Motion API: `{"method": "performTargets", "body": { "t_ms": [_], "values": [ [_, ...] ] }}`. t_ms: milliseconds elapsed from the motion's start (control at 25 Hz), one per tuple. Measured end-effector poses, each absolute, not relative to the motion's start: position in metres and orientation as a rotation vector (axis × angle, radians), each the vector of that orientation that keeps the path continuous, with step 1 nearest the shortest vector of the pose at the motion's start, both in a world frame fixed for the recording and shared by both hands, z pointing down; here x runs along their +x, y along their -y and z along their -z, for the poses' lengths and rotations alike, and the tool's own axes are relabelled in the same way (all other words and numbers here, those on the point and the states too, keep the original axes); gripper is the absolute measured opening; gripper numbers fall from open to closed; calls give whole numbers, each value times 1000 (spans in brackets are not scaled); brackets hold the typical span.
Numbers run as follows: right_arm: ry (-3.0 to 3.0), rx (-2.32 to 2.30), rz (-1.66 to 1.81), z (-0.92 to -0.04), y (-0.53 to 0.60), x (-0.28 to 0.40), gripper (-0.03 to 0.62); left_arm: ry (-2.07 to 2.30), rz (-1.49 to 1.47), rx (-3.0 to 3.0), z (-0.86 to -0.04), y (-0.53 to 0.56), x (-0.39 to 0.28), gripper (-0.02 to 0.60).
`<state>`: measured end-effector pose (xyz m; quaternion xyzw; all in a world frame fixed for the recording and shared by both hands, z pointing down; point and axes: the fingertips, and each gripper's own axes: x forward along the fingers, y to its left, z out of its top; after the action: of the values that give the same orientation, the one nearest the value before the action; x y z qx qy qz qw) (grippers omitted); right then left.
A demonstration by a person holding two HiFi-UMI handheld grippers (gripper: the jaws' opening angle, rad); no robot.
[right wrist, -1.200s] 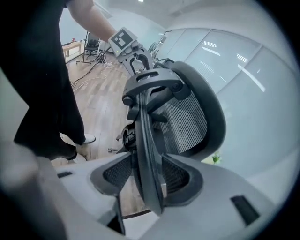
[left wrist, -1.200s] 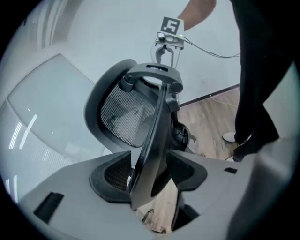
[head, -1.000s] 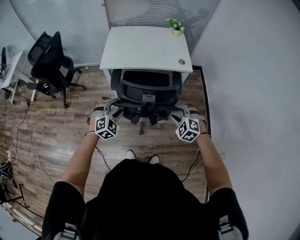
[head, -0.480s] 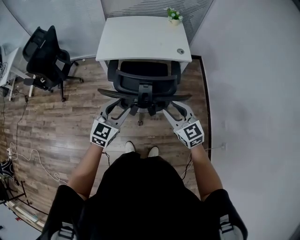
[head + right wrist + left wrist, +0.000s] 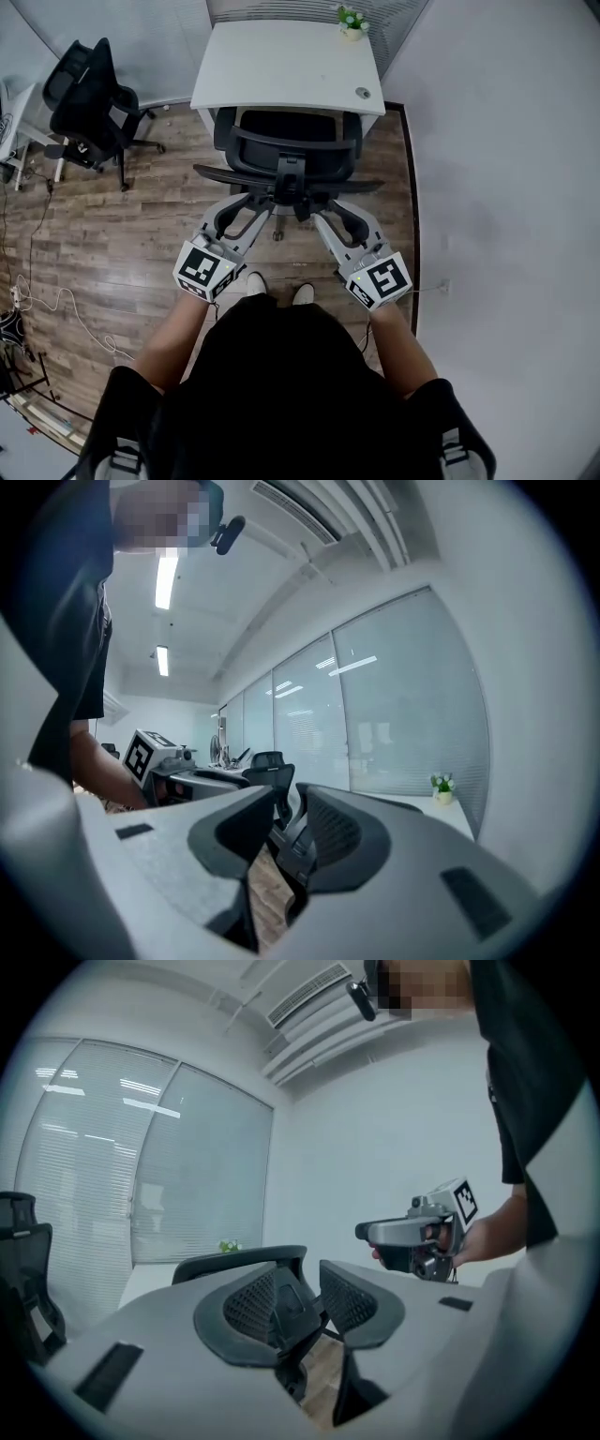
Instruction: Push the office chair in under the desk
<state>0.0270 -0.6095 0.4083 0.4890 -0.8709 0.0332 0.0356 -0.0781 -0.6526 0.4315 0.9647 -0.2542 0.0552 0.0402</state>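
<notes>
- A black mesh office chair on castors (image 5: 286, 155) stands straight ahead of both grippers. Its backrest faces the person, and the front of its seat reaches about to the near edge of a white rectangular desk (image 5: 281, 66) beyond it.
- The left gripper (image 5: 240, 212) and the right gripper (image 5: 343, 214) sit side by side just short of the backrest, one to each side of the chair's central spine. From above I cannot tell whether either tip touches the chair.
- Both pairs of jaws are closing, but neither grasps anything. Each gripper view shows an empty gap between the pads, with the chair's back frame beyond the tips.
- Judgement: the chair is lined up with the desk but not fully in. Most of the seat looks to lie on the grippers' side of the desk edge.
- To push well, set both grippers against the backrest at equal height and equally far from the spine. Then press evenly, so the castors roll straight and do not swivel.
- Push low on the back frame, not at its top rim. Pushing at the rim would likely tilt the back without rolling the base.
- Ease off as the chair nears the desk edge. A hard bump could shake the small potted plant (image 5: 352, 21) at the desk's far right corner.
- A plain white wall (image 5: 506, 187) runs close along the right gripper's outer side, so there is little room to drift that way.
</notes>
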Motion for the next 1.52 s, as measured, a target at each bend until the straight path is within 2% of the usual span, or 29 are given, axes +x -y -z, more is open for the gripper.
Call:
{"method": "performTargets", "body": {
  "t_ms": [400,600,1520],
  "values": [
    [2692,1548,-51,-396,602,20,10,774,-65,2968,-413,637,-74,50],
    [2692,1560,-35,-391,602,22,3,806,-47,2981,-408,635,-74,2],
    [2674,1578,-9,-391,596,20,2,808,-70,3005,-408,633,-77,-5]
  ]
}}
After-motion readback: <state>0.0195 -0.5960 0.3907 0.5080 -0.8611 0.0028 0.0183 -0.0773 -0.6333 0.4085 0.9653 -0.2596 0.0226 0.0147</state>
